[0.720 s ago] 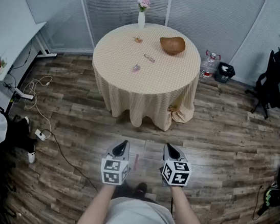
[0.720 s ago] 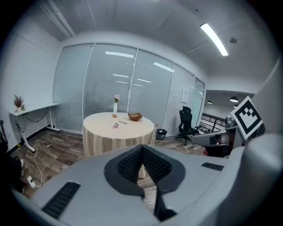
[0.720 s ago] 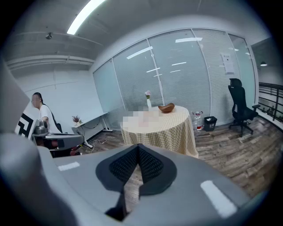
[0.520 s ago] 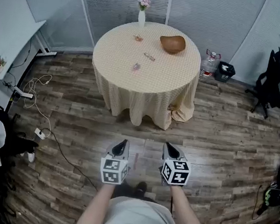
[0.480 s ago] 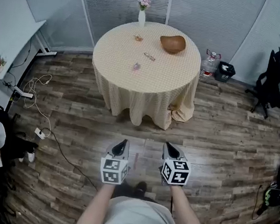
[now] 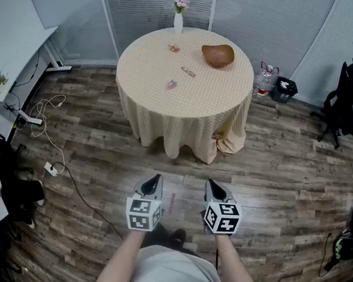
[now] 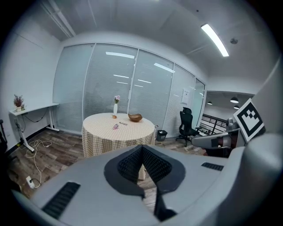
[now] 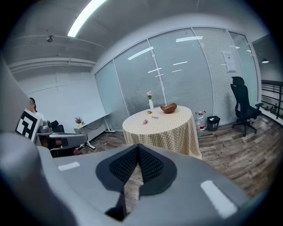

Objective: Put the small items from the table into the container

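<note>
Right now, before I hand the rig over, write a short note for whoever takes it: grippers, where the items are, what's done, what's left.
Left gripper: shut, empty, held over the floor, well short of the table.
Right gripper: shut, empty, beside the left one.
Things: the wooden bowl sits on the table's far right. Three small items lie loose on the cloth: the item by the vase, the middle item and the pinkish item nearest us.
Done: nothing; no item shows in the bowl.
Left: walk up to the table, pick up each item and drop it in the bowl.
</note>
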